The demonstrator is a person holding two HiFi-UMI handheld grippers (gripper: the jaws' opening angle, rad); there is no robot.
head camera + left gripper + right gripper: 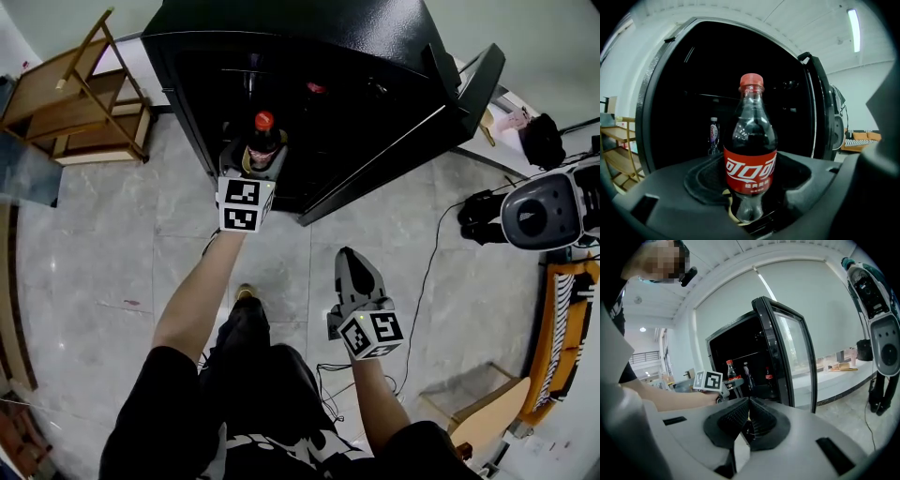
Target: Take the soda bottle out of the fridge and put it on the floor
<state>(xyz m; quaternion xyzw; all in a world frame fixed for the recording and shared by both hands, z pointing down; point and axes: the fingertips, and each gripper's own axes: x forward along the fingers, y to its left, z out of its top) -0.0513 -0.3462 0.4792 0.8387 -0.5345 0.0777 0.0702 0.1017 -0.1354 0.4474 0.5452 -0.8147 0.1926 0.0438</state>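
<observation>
The soda bottle (263, 141) has dark cola, a red cap and a red label. It stands upright between the jaws of my left gripper (255, 155), right at the open front of the black fridge (309, 56). In the left gripper view the bottle (750, 154) fills the middle, and the left gripper (750, 187) is shut on its lower body. My right gripper (345, 255) hangs over the floor, nearer me, shut and empty. The right gripper view shows this gripper (747, 401) with its pads together, and the bottle (731, 370) off to the left.
The fridge's glass door (403, 131) stands open to the right. More bottles (713, 136) (768, 376) stay inside. A wooden shelf (75, 94) stands at the left. A white machine (548, 211), cables, a cardboard box (478, 408) and an orange seat (562, 347) are at the right.
</observation>
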